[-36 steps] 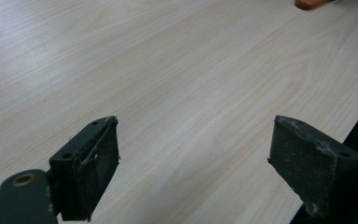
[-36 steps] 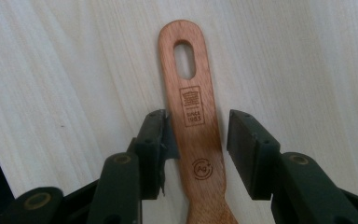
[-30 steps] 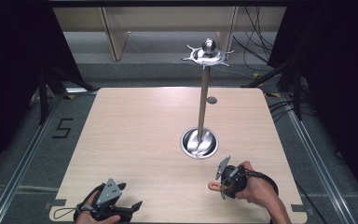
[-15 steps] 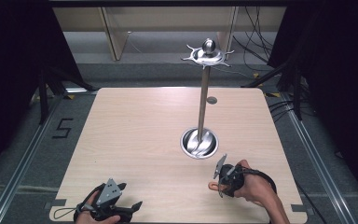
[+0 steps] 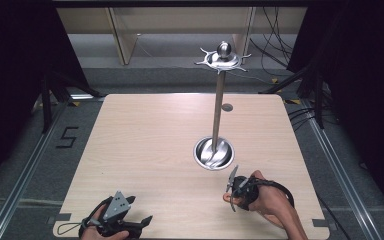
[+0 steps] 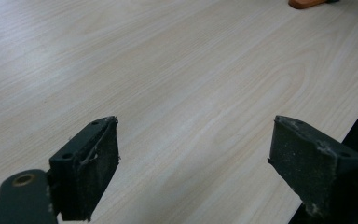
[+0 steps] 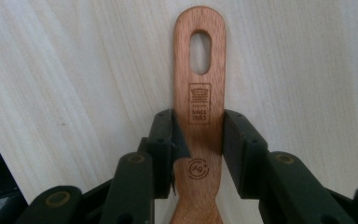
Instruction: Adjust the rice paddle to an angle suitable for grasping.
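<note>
In the right gripper view, the right gripper [image 7: 199, 135] is seen closed on a wooden utensil handle [image 7: 199, 79], one pad pressed to each narrow edge, just below the stamped mark. The handle's long axis runs straight out along the jaws, and the slotted hanging hole [image 7: 200, 52] sits at the far tip, beyond the pads. That hole is judged to be what the next move turns on: the metal stand [image 5: 216, 107] rises from its round base [image 5: 213, 153] just ahead of the right gripper [image 5: 231, 189] in the high view, with hook arms spread around the crown [image 5: 223, 58] at the top, well above the table [image 5: 145, 150]. The hole must be carried up and over one of those arms.

The left gripper [image 6: 196, 163] is shown wide open and empty, low over bare wood at the near edge, farther from the stand.

The grip and the hole are made plain by the right gripper view; in the high view only a small orange tip shows beside the hand. The stand's height and direction are given by the high view alone.
</note>
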The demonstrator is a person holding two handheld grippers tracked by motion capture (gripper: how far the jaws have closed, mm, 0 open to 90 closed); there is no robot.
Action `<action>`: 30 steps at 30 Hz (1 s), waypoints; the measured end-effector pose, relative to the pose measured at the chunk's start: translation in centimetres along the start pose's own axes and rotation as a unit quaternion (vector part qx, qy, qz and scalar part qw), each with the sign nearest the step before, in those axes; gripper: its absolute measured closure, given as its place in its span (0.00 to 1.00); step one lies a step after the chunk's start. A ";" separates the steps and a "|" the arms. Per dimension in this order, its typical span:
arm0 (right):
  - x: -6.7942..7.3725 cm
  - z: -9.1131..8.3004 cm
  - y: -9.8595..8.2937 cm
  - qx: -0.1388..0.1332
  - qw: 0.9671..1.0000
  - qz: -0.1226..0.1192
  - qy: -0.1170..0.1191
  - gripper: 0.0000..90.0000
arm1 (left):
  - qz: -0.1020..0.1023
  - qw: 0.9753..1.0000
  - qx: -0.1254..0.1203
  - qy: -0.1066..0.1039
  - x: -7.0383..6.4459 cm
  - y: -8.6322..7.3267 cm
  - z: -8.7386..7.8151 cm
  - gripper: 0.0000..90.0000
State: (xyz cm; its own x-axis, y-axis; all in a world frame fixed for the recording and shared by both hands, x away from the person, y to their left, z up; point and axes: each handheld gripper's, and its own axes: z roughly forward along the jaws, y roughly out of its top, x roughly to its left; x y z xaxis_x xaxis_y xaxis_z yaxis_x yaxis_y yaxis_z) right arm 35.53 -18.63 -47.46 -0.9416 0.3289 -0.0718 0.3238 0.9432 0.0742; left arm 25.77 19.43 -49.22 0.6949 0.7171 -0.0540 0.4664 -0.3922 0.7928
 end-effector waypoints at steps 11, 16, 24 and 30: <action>-0.1 -2.5 -0.4 -0.072 0.997 0.033 -0.021 0.74 | 0.007 1.000 0.005 0.000 0.1 0.0 -0.1 0.17; -0.3 -3.9 -1.3 -0.126 0.990 0.051 -0.038 0.74 | 0.006 1.000 0.005 0.000 0.1 0.0 -0.1 0.17; -1.1 -6.1 -3.1 -0.204 0.973 0.098 -0.038 0.75 | 0.001 1.000 0.001 0.000 0.0 0.0 -0.1 0.17; -1.3 -7.3 -4.4 -0.251 0.958 0.123 -0.059 0.75 | 0.006 1.000 0.005 0.000 0.1 0.0 -0.1 0.17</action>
State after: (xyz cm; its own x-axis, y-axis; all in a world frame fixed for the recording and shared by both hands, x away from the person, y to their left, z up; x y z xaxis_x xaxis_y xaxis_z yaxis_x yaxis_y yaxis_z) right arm 34.67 -23.55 -40.42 -0.8154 0.5700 -0.1011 0.4221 0.7049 0.5700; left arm 25.81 19.59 -49.11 0.7011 0.7117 -0.0447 0.4635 -0.4071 0.7870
